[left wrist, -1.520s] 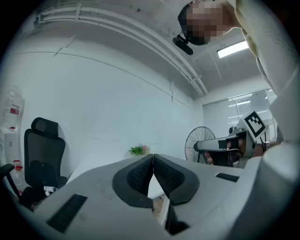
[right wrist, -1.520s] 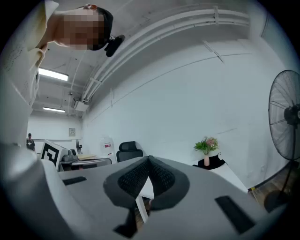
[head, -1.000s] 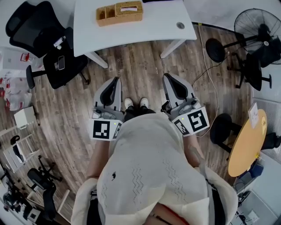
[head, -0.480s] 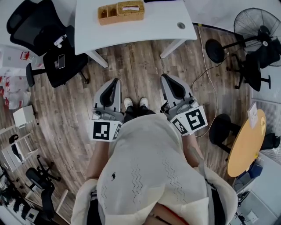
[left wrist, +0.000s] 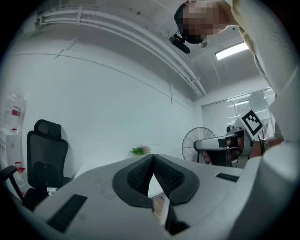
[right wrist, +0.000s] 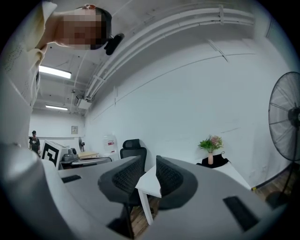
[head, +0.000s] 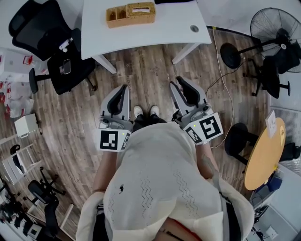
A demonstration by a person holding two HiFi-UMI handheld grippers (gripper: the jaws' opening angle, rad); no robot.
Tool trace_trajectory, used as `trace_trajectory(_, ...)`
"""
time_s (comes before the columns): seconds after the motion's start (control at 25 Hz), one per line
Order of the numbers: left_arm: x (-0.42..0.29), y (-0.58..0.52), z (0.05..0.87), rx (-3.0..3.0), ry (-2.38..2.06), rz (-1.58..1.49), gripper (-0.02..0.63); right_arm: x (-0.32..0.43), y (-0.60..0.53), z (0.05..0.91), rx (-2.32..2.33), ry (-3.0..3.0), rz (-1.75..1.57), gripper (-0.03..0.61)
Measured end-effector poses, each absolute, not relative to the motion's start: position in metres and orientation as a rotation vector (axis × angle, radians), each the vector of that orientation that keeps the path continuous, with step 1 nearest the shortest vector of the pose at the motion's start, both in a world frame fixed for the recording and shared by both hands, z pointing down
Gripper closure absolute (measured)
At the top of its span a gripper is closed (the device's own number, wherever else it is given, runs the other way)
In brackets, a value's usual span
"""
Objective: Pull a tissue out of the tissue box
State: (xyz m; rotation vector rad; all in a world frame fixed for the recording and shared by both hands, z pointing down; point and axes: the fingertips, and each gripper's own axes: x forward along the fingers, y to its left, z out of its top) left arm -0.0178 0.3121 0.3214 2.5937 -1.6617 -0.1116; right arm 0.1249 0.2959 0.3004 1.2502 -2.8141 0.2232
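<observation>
A smooth white table (head: 162, 29) stands on a wood-plank floor (head: 146, 70). Well short of it, the left gripper (left wrist: 153, 156) has its jaws pressed together, empty; the right gripper (right wrist: 149, 161) has its jaws narrowly apart. The woven wicker tissue box (head: 139, 12), white tissue showing, sits on the table.

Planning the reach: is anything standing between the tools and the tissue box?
Nothing visible does: only floor and open tabletop separate the left tool and right tool from the tissue box.
</observation>
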Motion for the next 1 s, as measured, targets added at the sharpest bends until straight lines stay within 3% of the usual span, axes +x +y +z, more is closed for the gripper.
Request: trace_trajectory(1.0, -0.055, 0.306, 0.322, 2.608, -1.655, -0.154, 0.6, 0.091, 0.291, 0.304, 1.258, -2.778, 0.169, 0.488)
